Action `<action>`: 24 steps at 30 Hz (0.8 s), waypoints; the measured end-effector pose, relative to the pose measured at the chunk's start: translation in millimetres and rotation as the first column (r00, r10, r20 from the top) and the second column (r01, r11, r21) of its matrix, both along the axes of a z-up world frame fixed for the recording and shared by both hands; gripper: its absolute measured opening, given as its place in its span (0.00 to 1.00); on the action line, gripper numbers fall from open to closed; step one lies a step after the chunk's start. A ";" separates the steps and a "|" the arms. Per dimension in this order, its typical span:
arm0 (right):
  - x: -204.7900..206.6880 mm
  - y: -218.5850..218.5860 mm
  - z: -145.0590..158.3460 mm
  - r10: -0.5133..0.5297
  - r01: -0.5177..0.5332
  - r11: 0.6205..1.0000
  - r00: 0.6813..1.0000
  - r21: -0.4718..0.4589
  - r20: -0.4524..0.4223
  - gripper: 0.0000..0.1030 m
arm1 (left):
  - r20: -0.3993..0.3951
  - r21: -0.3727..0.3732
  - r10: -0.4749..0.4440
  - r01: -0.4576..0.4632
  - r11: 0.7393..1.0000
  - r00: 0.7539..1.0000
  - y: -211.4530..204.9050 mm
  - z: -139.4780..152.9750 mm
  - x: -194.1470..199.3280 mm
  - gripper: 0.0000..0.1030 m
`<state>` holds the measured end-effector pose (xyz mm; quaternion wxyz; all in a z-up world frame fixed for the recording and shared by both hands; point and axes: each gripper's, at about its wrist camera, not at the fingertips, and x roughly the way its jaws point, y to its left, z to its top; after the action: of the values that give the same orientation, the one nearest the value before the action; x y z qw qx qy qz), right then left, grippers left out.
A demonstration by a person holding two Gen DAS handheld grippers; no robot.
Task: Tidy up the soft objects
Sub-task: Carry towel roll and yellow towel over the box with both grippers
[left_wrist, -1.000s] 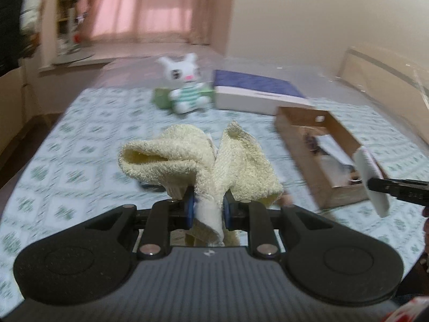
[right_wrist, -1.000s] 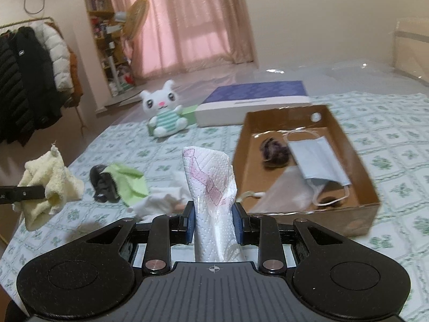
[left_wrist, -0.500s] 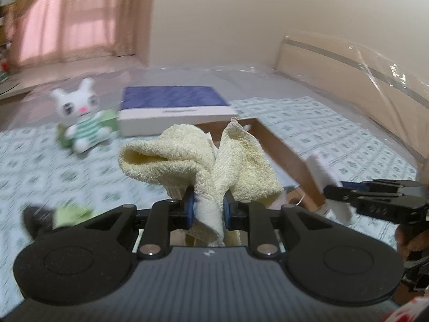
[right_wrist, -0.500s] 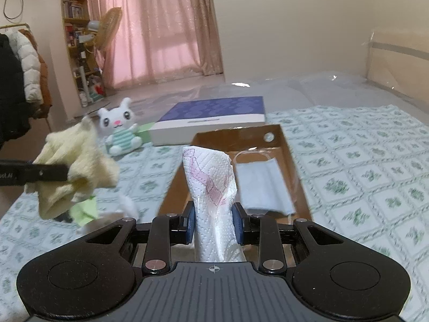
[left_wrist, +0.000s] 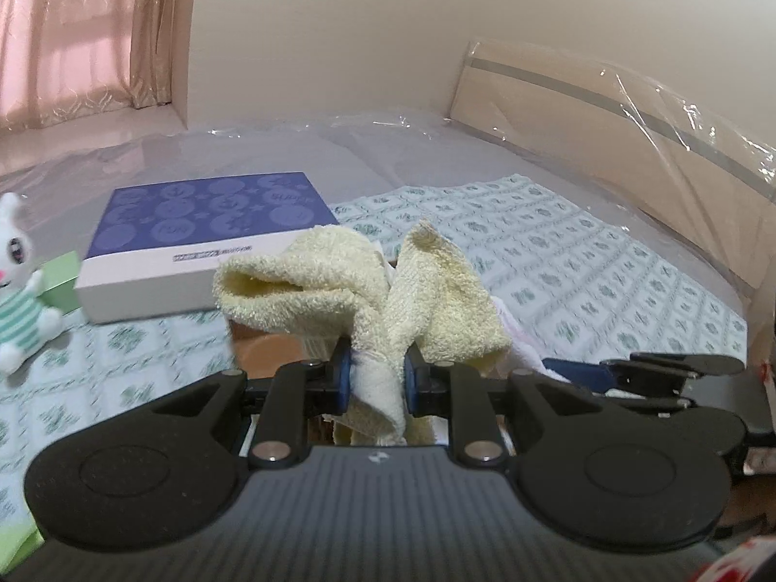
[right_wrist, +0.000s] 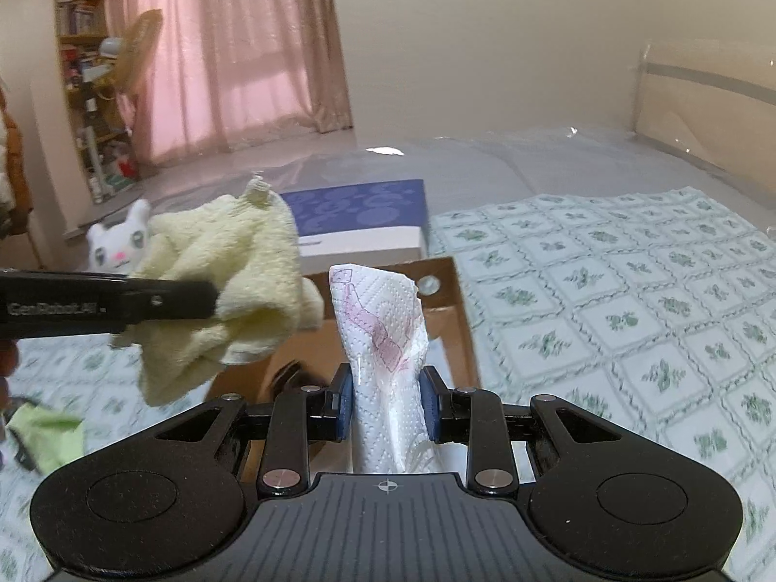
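Towel [left_wrist: 368,291] clamped in left gripper [left_wrist: 372,380], tissue [right_wrist: 383,339] in right gripper [right_wrist: 387,407], seemingly above box [right_wrist: 456,300].

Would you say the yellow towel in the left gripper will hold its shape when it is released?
Probably not: the yellow towel folds and droops around the left gripper, so it looks floppy. Its looped terry pile suggests it is light and not slippery.

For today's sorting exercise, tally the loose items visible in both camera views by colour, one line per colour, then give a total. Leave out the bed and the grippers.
Yellow: 1, towel
White: 2, paper towel, rabbit toy
Green: 1, cloth
Purple: 1, flat box
Brown: 1, cardboard box
Total: 6
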<state>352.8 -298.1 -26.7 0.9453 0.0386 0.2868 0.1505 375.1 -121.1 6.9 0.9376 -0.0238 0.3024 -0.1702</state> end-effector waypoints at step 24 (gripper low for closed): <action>88.0 18.6 -47.1 0.010 -0.025 0.991 0.994 -0.129 -0.111 0.28 | -0.266 0.131 0.068 -0.033 0.991 0.962 -24.1 -102.8 131.2 0.19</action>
<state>440.8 -279.5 -73.8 0.9272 -0.0174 0.3482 0.1374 506.3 -145.2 -95.8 0.8913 0.0046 0.4367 -0.1219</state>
